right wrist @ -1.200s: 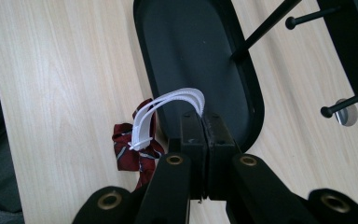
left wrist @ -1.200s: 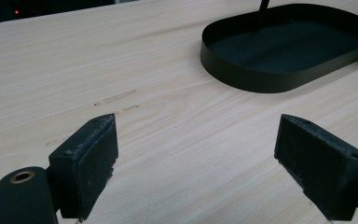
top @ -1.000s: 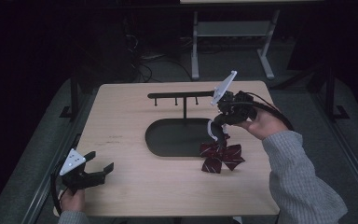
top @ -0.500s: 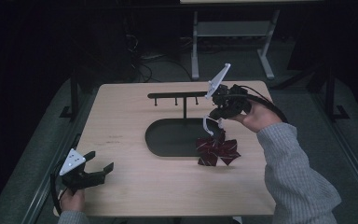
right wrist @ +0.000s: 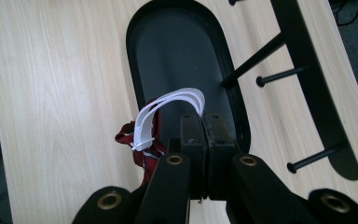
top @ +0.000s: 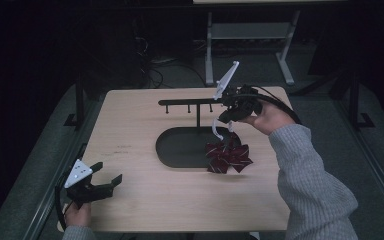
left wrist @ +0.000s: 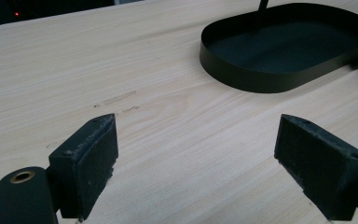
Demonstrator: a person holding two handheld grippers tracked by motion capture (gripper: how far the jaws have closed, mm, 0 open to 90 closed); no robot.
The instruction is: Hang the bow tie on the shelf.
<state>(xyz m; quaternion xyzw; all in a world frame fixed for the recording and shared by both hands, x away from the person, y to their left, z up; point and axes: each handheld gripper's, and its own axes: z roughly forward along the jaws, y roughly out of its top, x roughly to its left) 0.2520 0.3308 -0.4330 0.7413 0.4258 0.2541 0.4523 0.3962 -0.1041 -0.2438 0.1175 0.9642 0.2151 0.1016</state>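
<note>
Biggest thing here is the wooden bench [top: 145,200], bare over most of its top, so there's plenty of open room on the left and front for moving about. Next down is the black stand: an oval tray [top: 180,150] as its base, an upright post [top: 199,114] rising from the far side, and a crossbar with small pegs [top: 187,103] hanging under it. My guess is those pegs are there to hang things on, which would explain where the right hand is headed.

The right tongs [top: 228,118] sit up near the right end of the crossbar, jaws pressed together on a white plastic strap [right wrist: 168,114] (the right gripper view shows it looping out from between them). That strap runs down to a dark red bow [top: 227,157] with pale edging, which hangs or rests at the tray's right rim, half over the bench. I can't tell if it's fully lifted clear. Holding it by the strap makes sense if the loop is meant for a peg.

The left tongs [top: 111,181] are parked low at the front-left corner, jaws spread wide with nothing in them, well apart from the tray. They're close to the bench edge, though.
</note>
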